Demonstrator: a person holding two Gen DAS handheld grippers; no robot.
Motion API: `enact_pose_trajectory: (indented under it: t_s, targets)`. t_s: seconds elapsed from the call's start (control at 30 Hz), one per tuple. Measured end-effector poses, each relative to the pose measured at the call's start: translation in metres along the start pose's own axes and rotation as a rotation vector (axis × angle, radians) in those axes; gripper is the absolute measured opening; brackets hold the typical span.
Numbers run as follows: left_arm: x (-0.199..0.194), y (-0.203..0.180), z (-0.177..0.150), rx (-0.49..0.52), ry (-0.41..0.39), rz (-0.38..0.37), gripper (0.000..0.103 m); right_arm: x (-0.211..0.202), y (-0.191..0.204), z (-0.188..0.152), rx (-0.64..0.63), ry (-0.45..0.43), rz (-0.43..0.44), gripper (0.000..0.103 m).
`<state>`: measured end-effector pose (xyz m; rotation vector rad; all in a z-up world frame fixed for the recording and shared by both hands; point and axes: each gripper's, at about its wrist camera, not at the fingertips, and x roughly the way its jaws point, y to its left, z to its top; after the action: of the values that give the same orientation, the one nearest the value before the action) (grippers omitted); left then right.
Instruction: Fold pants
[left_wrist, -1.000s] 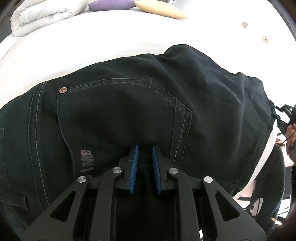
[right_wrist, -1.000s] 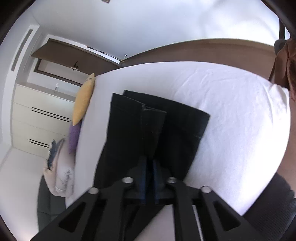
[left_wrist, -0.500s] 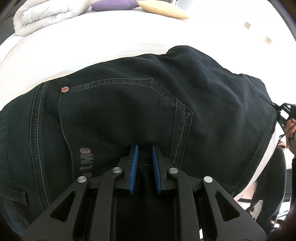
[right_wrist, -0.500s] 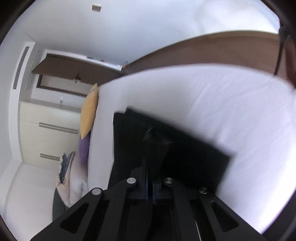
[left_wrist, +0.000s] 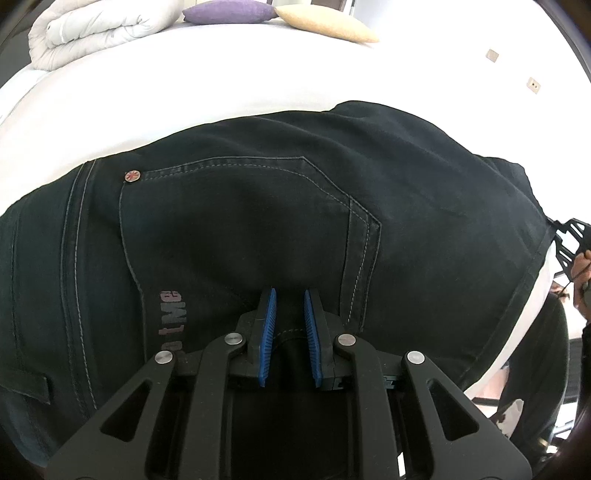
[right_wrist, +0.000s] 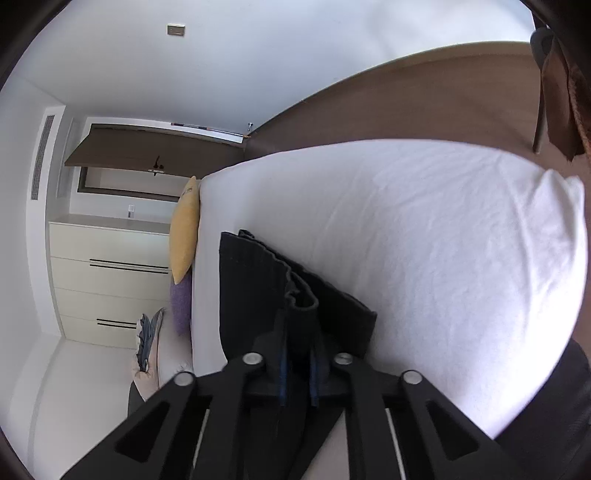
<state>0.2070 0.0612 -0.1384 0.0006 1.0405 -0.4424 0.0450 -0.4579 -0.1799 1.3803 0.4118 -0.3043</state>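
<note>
Black jeans (left_wrist: 258, 206) lie spread on a white bed (left_wrist: 184, 70), back pocket up. My left gripper (left_wrist: 288, 295) sits at the near edge of the pocket area, its blue pads (left_wrist: 269, 314) shut on a fold of the denim. In the right wrist view the leg ends of the jeans (right_wrist: 266, 280) are lifted and bunched, and my right gripper (right_wrist: 297, 332) is shut on them above the bed (right_wrist: 424, 258). The right gripper also shows at the far right of the left wrist view (left_wrist: 569, 240).
A rolled white duvet (left_wrist: 92, 33), a purple cushion (left_wrist: 229, 11) and a yellow cushion (left_wrist: 325, 27) lie at the head of the bed. A cream drawer unit (right_wrist: 107, 277) stands by the wall. A brown headboard panel (right_wrist: 406, 107) runs beyond the mattress.
My right gripper has swung and lifted the leg ends, which now stand up bunched instead of lying flat. The left gripper has stayed on the pocket area.
</note>
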Motion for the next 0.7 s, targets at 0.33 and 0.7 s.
enact_pose_trajectory:
  t_s: [0.33, 0.7]
  targets:
    - [-0.007, 0.000, -0.001, 0.039, 0.018, 0.007, 0.016, -0.004, 0.009, 0.001, -0.084, -0.020, -0.101, 0.006]
    - [-0.018, 0.012, -0.015, 0.039, 0.002, -0.005, 0.016, -0.005, -0.011, 0.008, -0.018, 0.000, -0.096, 0.004]
